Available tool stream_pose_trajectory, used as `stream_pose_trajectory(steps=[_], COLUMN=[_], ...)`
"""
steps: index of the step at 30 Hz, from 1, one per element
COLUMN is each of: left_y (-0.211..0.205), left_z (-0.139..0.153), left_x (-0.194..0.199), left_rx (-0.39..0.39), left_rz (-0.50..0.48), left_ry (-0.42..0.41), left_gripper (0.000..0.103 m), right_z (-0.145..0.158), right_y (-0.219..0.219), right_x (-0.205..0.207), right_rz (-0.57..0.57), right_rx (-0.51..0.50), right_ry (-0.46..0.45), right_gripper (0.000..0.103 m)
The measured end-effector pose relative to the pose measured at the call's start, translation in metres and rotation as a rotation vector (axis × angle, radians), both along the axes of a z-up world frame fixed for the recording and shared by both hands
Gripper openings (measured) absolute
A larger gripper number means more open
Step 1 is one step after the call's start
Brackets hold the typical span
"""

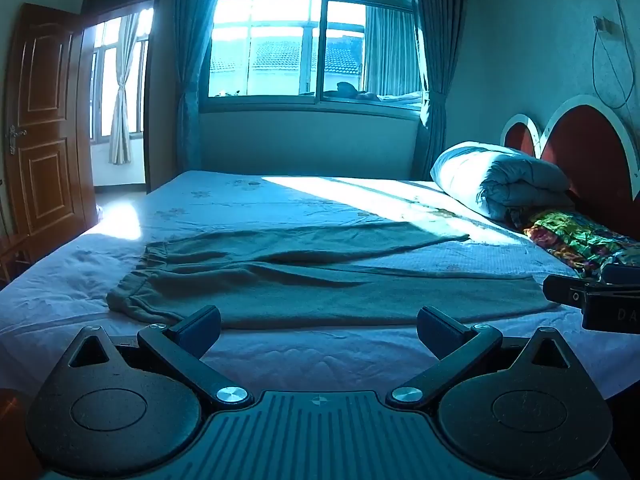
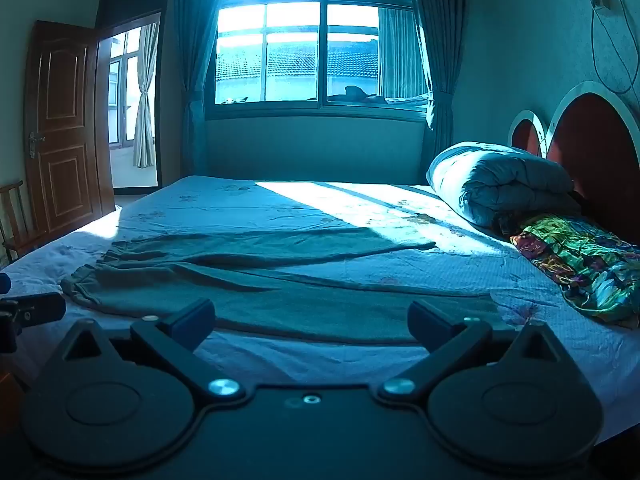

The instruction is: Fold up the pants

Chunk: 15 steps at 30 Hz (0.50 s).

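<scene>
Item one — the pair of dark grey-green cloth pants (image 1: 320, 276), lying spread flat across the near half of the pale blue patterned bed sheet (image 1: 248, 204). The waistband is sitting at the left; the two legs are running out to the right, parted in a narrow V. The near leg is lying close to the front edge of the bed, a few soft creases showing along it.

Item two — the left gripper (image 1: 319, 326), black plastic with two fingers, hovering just short of the pants' near edge. Its jaws are standing wide apart with nothing between them.

Item three — the right gripper (image 2: 311, 322), same make, hanging over the near leg further to the right, jaws likewise spread and gripping nothing. Each gripper is showing at the edge of the other's view.

Also in the room: a rolled pale blue quilt (image 1: 500, 180) resting against the red arched headboard with white trim (image 1: 588, 148); a bright multicoloured patterned cloth (image 2: 580, 260) lying just in front of the quilt; a large window with dark curtains (image 1: 308, 36) beyond the bed, throwing a sunlit patch across the sheet; a brown panelled wooden door (image 1: 44, 120) standing open at the left.
</scene>
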<state>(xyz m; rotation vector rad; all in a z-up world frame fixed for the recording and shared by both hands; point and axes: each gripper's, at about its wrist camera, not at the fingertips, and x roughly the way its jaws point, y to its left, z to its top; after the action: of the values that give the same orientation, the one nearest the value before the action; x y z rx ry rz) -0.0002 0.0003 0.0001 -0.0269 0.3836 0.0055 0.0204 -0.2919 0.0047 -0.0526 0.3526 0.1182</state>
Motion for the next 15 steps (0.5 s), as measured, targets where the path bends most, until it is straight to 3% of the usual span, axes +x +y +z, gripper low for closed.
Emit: stream_pose_trajectory(steps=[15], left_y=[0.0002], left_z=[-0.0003], left_x=[0.0002], left_rx=[-0.005], left_rz=[0.005], left_ry=[-0.002], left_gripper=[0.103], right_z=[-0.0004], right_y=[-0.0014], right_x=[0.0010], right_rz=[0.005], right_rx=[0.010], right_ry=[0.003], right_gripper=[0.097])
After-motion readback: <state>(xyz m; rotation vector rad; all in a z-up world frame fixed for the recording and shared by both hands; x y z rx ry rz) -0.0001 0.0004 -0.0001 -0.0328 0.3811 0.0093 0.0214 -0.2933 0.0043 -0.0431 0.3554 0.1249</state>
